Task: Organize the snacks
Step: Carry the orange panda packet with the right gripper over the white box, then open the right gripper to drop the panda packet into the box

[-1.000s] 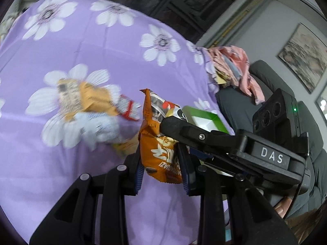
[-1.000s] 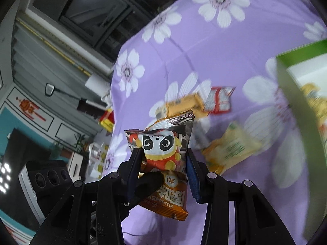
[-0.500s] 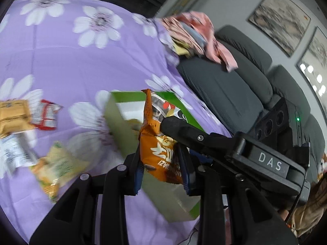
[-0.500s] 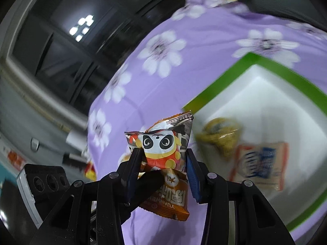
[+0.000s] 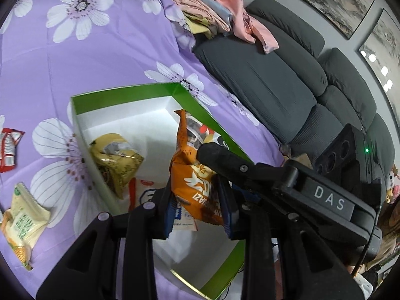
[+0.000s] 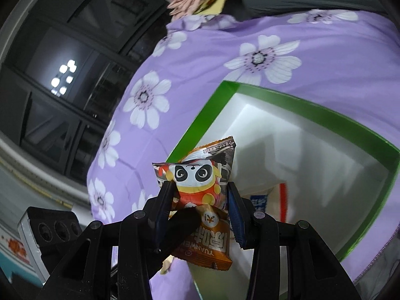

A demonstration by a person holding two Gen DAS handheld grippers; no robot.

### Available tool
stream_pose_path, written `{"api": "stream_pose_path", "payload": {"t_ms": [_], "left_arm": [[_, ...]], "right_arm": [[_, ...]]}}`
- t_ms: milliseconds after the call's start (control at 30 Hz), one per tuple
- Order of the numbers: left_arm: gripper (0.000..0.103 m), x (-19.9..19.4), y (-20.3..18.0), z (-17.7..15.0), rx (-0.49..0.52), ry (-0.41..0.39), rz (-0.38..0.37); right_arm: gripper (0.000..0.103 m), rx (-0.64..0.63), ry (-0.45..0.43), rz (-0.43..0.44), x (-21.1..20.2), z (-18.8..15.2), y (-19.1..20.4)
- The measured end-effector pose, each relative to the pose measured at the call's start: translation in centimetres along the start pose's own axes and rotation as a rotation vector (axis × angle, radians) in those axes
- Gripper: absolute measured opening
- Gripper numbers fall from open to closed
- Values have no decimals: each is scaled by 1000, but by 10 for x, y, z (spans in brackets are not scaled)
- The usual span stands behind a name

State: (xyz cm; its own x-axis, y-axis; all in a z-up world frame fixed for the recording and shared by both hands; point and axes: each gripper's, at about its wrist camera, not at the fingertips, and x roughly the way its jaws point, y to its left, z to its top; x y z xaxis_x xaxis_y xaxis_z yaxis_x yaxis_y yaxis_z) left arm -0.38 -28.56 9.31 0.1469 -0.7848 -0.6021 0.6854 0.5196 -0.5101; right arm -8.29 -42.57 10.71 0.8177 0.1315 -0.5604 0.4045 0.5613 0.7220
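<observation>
- Writing on the orange panda snack packet (image 6: 200, 200) reads "YUANWEI", upside down, near its lower edge; a cartoon panda face sits between the finger ends.
- The right gripper (image 6: 200, 200) and the left gripper (image 5: 197, 200) are both clamped on this one packet, pads pressing its two sides.
- "DAS" is printed on the right gripper's body, right of the left fingers.
- Beyond and beneath the fingers lies a green-rimmed white box (image 5: 120, 95) holding a yellow packet (image 5: 117, 162) and a white packet with red and blue print (image 5: 140, 192), text unreadable.
- Left of the left fingers, a pale yellow packet (image 5: 22, 222) and a red packet (image 5: 8, 147) lie on the purple flowered cloth (image 5: 100, 57).
- A grey sofa (image 5: 275, 80) with piled clothes (image 5: 217, 17) stands beyond, framed pictures (image 5: 332, 2) above.
</observation>
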Motion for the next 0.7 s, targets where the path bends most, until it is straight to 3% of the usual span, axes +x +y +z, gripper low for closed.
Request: {"api": "stream_pose_path", "payload": {"t_ms": [333,700], "left_arm": [[30,26,-2,0,7,62,21],[31,30,2,1,-9,64,-2]], "right_arm": [[45,87,-4,-74,4,2,-20],[45,80,-29,-118,5,4,-20]]}}
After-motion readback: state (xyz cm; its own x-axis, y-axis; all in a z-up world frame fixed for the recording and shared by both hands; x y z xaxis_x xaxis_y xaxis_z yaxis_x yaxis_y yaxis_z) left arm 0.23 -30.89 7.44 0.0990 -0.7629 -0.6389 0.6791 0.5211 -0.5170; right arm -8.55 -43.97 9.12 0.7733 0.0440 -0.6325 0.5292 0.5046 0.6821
